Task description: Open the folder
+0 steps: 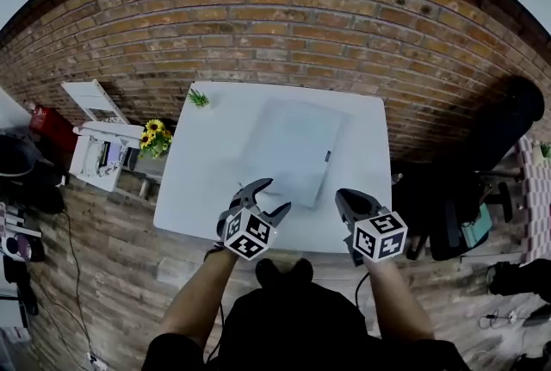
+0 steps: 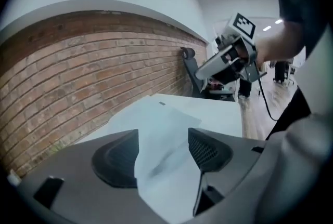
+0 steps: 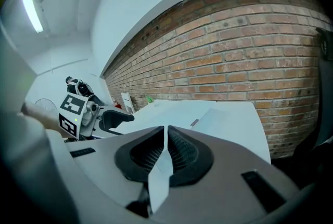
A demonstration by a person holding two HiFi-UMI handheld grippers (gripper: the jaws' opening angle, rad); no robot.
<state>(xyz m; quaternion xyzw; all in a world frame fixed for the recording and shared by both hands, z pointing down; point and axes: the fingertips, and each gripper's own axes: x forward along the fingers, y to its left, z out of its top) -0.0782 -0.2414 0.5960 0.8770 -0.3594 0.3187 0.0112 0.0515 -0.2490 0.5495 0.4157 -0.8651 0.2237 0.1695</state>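
Head view, folder: A pale folder (image 1: 293, 145) was seen lying flat and closed on the white table (image 1: 200, 188). Its long axis ran from the near edge toward the brick wall (image 1: 284, 16), with the far end leaning slightly right. A small dark tab (image 1: 328, 156) was seen on its right long edge.
Head view, left gripper: The left gripper (image 1: 270, 197) was held over the folder's near left corner.
Head view, right gripper: The right gripper (image 1: 347, 199) was held just right of the folder's near end, apart from it.
Head view, surroundings: Yellow flowers (image 1: 155, 137) were seen left of the table and a small green plant (image 1: 198, 97) at its far left corner.
Left gripper view, claw: The jaws were spread wide, with the folder's surface showing between them; contact could not be told.
Right gripper view, claw: The jaws were drawn nearly together, with only a thin pale slit left. The folder was seen ahead on the table, pointing toward the wall.
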